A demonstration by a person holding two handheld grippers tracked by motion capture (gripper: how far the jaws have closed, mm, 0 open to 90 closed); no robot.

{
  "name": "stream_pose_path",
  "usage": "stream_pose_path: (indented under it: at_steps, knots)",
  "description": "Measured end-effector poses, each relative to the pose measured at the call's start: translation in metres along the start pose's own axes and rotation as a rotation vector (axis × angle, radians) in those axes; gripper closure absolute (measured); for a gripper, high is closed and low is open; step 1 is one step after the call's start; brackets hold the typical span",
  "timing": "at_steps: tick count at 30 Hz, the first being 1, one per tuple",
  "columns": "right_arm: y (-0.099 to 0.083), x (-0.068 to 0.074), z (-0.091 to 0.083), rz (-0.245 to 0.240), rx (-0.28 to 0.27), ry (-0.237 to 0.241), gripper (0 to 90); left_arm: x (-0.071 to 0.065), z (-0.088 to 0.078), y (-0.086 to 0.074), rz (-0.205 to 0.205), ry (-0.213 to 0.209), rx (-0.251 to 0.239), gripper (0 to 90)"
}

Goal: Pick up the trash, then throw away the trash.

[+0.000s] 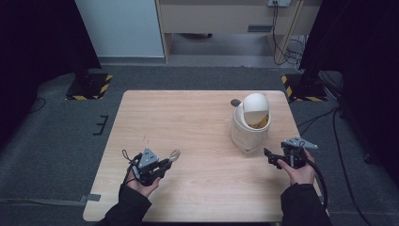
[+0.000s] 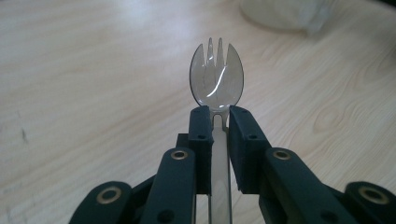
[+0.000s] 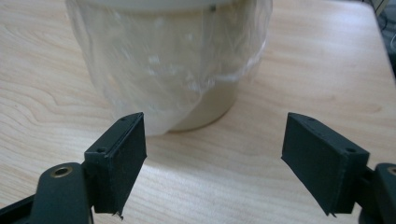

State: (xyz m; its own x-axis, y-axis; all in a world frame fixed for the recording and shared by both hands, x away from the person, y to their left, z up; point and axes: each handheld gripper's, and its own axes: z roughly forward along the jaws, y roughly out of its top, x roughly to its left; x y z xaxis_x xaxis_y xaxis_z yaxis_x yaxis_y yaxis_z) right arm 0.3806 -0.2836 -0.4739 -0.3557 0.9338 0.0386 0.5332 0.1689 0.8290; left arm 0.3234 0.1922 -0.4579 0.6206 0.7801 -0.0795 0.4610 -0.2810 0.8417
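With your left gripper (image 2: 218, 114) pinching the clear plastic spork (image 2: 215, 77) by its neck above the table (image 1: 202, 127), carry it level to the small lidded bin (image 1: 250, 123), whose base your spread-jawed right gripper (image 3: 212, 158) can steady.

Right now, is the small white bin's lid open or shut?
Open. In the high view the domed lid of the small white bin is swung back, and something yellow shows through the opening.

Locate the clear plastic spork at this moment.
The spork is clamped by its handle in the left gripper, above the table's near-left part, well left of the white bin.
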Motion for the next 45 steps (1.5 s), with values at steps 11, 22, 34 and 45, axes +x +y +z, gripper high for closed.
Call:
stream_pose_path:
  at_steps: [11,22,34,45]
  knots:
    - [0.034,0.015,-0.03,0.032,-0.185,0.096,26.7,-0.017,-0.025,0.041,0.046,-0.025,-0.255,79.3]
    - [0.062,0.036,-0.051,-0.004,-0.323,0.174,27.8,-0.036,-0.011,0.064,0.104,-0.062,-0.297,79.3]
    - [0.086,0.053,-0.061,0.045,-0.381,0.28,33.1,-0.058,0.01,0.08,0.159,-0.087,-0.34,79.4]
    - [0.104,0.081,-0.066,0.056,-0.415,0.431,47.5,-0.078,0.019,0.095,0.2,-0.112,-0.381,79.3]
